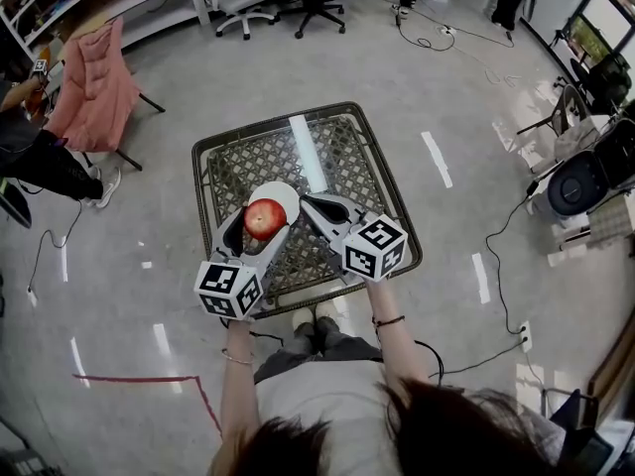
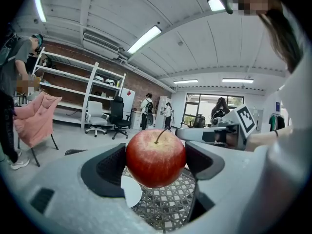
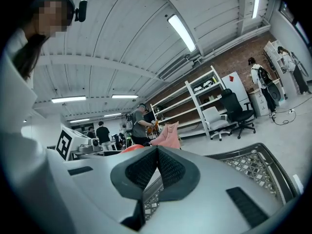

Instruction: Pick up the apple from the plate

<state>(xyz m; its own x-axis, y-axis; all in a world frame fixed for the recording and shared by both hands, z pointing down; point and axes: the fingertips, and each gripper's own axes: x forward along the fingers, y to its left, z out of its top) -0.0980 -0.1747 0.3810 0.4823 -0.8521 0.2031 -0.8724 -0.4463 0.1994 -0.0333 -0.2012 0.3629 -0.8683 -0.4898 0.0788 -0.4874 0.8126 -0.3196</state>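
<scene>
Okay: left claw [image 1: 263, 222] is clamped on the red apple [image 2: 156, 157] by its flanks, stem up, and the apple looks clear of the mesh bench [image 1: 347, 157]. Hold the squeeze steady and lift straight, since round skin can slip. White plate [image 1: 283, 193], at 12 o'clock of the apple, shows nothing on it. Right claw [image 3: 157, 155] sits at 3 o'clock, jaws together, empty.

Head view: above the person [image 1: 327, 400], looking steeply down on the table [image 1: 352, 162], the left gripper [image 1: 265, 216] and the right gripper [image 1: 310, 201]. Each gripper view: low, close behind its own jaws, facing across the table; both share the shelves [image 2: 73, 82] and office chairs [image 2: 117, 118].
</scene>
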